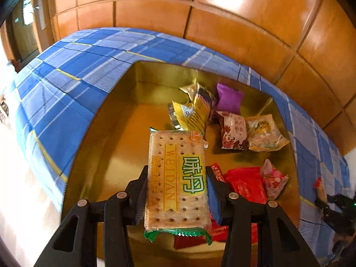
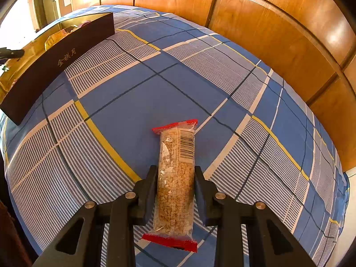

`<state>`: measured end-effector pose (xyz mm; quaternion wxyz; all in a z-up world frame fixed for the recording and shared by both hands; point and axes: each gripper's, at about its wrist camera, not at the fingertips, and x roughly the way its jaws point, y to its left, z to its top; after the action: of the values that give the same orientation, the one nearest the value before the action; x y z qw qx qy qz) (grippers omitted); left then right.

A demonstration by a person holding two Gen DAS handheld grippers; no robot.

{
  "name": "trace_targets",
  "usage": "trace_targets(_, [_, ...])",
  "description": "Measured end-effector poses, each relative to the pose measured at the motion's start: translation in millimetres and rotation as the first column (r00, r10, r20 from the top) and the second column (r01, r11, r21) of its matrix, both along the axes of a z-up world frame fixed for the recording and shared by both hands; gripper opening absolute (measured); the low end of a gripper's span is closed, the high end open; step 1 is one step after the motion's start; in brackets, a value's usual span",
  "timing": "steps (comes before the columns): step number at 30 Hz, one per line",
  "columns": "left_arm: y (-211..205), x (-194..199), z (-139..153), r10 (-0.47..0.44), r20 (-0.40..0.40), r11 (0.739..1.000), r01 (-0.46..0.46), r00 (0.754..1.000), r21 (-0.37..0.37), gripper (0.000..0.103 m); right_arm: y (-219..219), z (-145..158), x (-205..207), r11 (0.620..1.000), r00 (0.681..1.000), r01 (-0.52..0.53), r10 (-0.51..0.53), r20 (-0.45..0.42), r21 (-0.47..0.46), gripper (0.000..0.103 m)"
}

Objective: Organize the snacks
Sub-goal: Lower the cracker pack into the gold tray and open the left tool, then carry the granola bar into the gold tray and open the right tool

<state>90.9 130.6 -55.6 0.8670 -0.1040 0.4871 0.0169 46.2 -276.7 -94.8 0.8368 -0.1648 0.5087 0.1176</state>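
Note:
My left gripper point(image 1: 176, 178) is shut on a cracker pack point(image 1: 176, 178) with a green "WEIDAN" label and holds it over the gold box point(image 1: 115, 146). The box holds several wrapped snacks: yellow point(image 1: 193, 113), purple point(image 1: 229, 99), red point(image 1: 247, 187) and pink point(image 1: 273, 181). My right gripper point(image 2: 175, 175) is shut on a clear, red-ended grain bar pack point(image 2: 175, 178) over the blue plaid cloth point(image 2: 155, 93). The box shows at the far left of the right wrist view, with its dark outer wall point(image 2: 55, 64).
Wooden wall panels point(image 1: 222, 22) stand behind the cloth-covered surface. The right gripper point(image 1: 336, 209) shows at the right edge of the left wrist view, beside the box. The left gripper's tip point(image 2: 11, 53) shows at the left edge of the right wrist view.

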Motion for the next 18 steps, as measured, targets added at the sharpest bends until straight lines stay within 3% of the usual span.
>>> trace_targets(5, [-6,6,-11,-0.013,-0.019,0.998,0.014,1.000,0.057,0.049,-1,-1,2,1.000,1.000,0.005,-0.005,-0.004,0.009,0.031])
trace_targets(14, [-8,-15,-13,0.008,-0.019,0.997,-0.006,1.000,0.079,0.049,0,0,0,1.000,1.000,-0.001,0.001,0.005,-0.002,0.031])
trace_targets(18, [-19,-27,0,0.019,0.044,0.987,-0.026,0.999,0.156,0.050,1,1,-2,1.000,1.000,0.000,0.000,0.011,-0.007,0.031])
